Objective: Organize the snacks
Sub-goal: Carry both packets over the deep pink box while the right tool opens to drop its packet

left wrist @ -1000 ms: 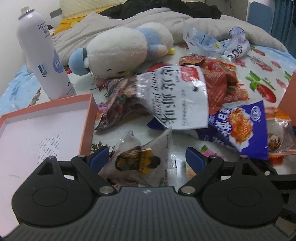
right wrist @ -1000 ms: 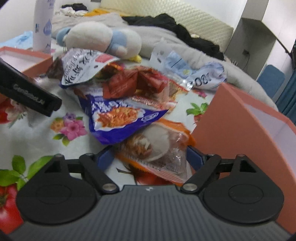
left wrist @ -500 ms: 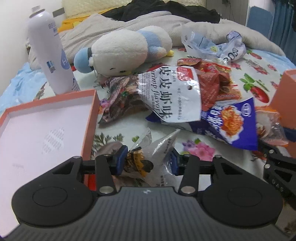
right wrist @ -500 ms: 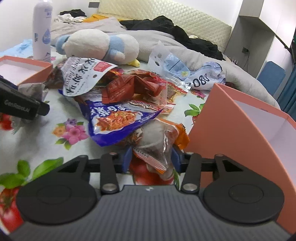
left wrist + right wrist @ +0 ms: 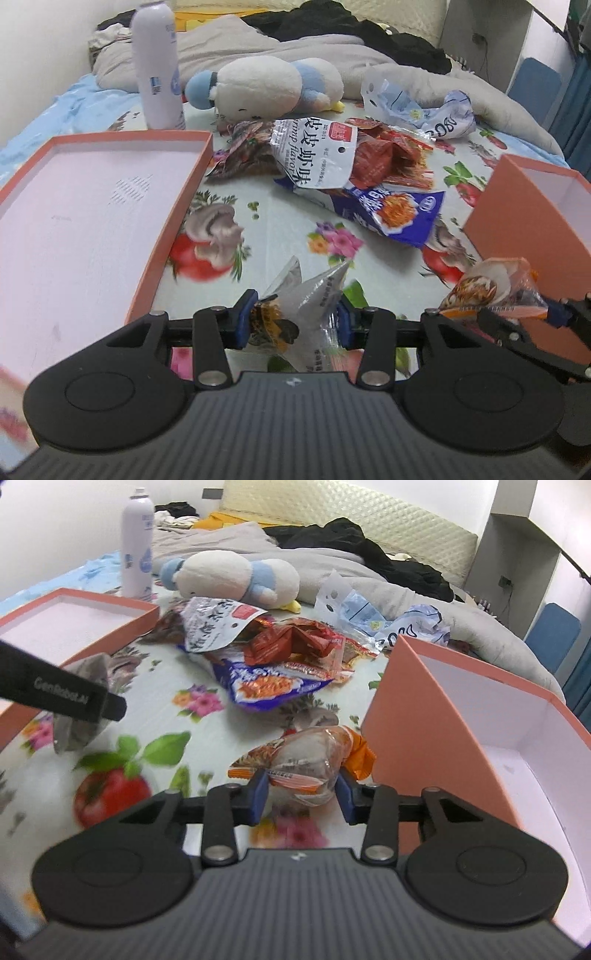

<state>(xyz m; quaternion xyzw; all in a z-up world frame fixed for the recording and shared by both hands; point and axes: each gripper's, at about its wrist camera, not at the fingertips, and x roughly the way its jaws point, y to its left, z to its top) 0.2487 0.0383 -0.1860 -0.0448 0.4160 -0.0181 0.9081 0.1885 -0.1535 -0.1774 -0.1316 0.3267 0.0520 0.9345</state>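
Left gripper (image 5: 295,317): clenched on clear packet (image 5: 306,295), beside left tray (image 5: 173,236). Right gripper (image 5: 301,794): grasping orange packet (image 5: 306,757), beside right box (image 5: 413,716). Step: carrying. Next, likely: drop each inside.

Looked like a bedroom in a home. Worked on a bed spread with a white sheet printed with tomatoes, flowers and mushrooms (image 5: 258,206). Backed by a cream quilted padded headboard (image 5: 343,524), with a rumpled grey blanket (image 5: 236,542) and black clothing (image 5: 354,546) heaped beneath it. Shared with a white and pale-blue plush toy (image 5: 266,86) and a tall white spray can (image 5: 157,62) standing beside it. Flanked on the right by a grey open shelf unit (image 5: 517,550) against the wall.
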